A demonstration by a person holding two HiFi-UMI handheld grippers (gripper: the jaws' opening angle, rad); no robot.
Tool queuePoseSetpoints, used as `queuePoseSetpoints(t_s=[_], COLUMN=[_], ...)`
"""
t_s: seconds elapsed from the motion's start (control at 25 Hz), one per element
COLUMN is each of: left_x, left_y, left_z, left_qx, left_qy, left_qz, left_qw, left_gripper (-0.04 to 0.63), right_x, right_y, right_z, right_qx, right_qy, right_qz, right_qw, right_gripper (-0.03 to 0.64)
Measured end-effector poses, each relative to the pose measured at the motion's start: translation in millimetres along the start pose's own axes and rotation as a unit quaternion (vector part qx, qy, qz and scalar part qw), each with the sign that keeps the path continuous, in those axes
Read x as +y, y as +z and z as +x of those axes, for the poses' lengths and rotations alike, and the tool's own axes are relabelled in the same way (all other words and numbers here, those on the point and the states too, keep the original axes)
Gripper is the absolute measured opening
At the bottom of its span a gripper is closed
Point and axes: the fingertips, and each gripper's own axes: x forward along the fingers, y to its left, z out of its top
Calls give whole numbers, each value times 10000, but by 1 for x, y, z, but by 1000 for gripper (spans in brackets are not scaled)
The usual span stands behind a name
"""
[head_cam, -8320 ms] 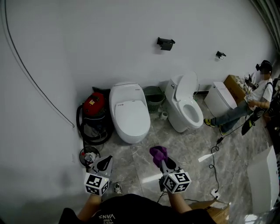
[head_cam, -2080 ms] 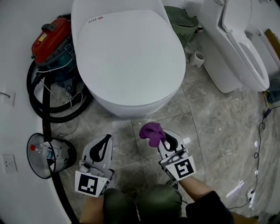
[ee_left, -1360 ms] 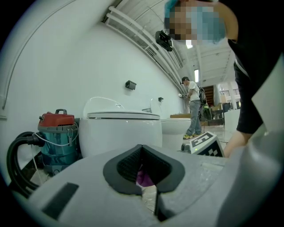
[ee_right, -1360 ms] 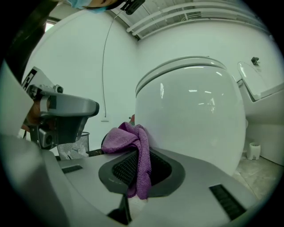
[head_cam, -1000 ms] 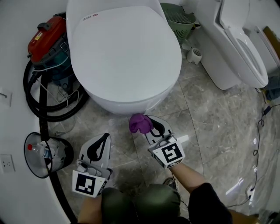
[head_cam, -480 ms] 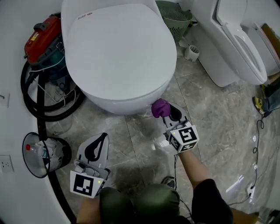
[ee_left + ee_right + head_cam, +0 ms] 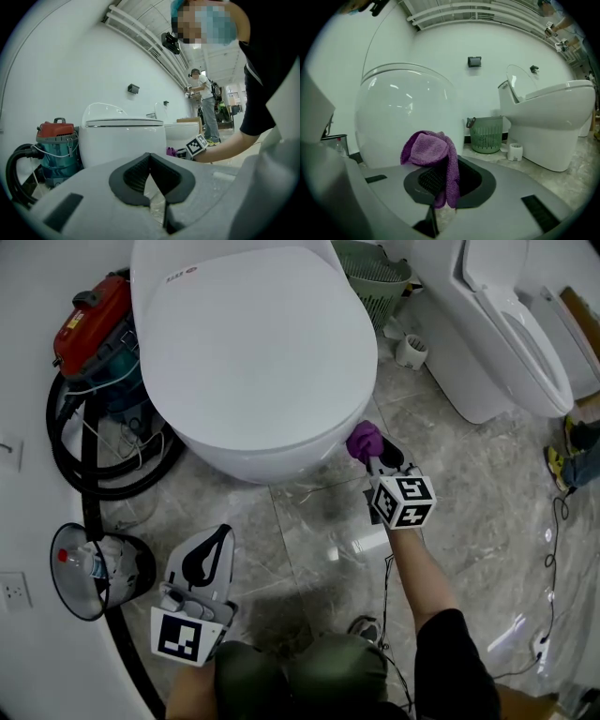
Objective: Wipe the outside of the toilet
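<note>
Toilet (image 7: 253,343), white, lid down, on marble floor (image 7: 309,531) beside red vacuum (image 7: 94,320).
Purple cloth (image 7: 364,440) was clamped in right gripper (image 7: 373,452) at bowl's side; left gripper (image 7: 212,542) was closed, empty.

A mock-up bathroom in an open hall, not a home one — a closed toilet (image 7: 253,352) and an open toilet (image 7: 511,324) stand side by side on a marble-look floor (image 7: 300,531) against a bare white wall (image 7: 28,296). A red vacuum cleaner (image 7: 94,324) and a green basket (image 7: 380,273) sit beside them.
</note>
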Motion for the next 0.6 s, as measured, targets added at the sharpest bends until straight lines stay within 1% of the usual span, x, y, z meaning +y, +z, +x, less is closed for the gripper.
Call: queuePoseSetpoints(t_s=[0.12,0.2,0.32,0.44,0.6], left_x=[0,1,2,4,4], left_y=[1,1,0,-2,-6], left_z=[-1,-1,-1,1,4], left_qx=[-18,-20,-23,-24,8], left_qy=[13,29,53,43,50], left_qz=[11,19,-6,-19,-51], left_qw=[10000,10000,10000,10000,10000], left_gripper=[2,2,2,2,2], right_x=[-16,-18,-12,3,42], right_y=[0,0,0,-6,-24], right_z=[10,10,-5,-29,-65], right_qx=[123,137,15,-97,-169], right_qy=[-267,-328,-368,-268,58], right_qz=[-20,-48,-124,-208,-157], right_qw=[9996,9994,9992,9994,9997], right_gripper=[44,44,44,44,44])
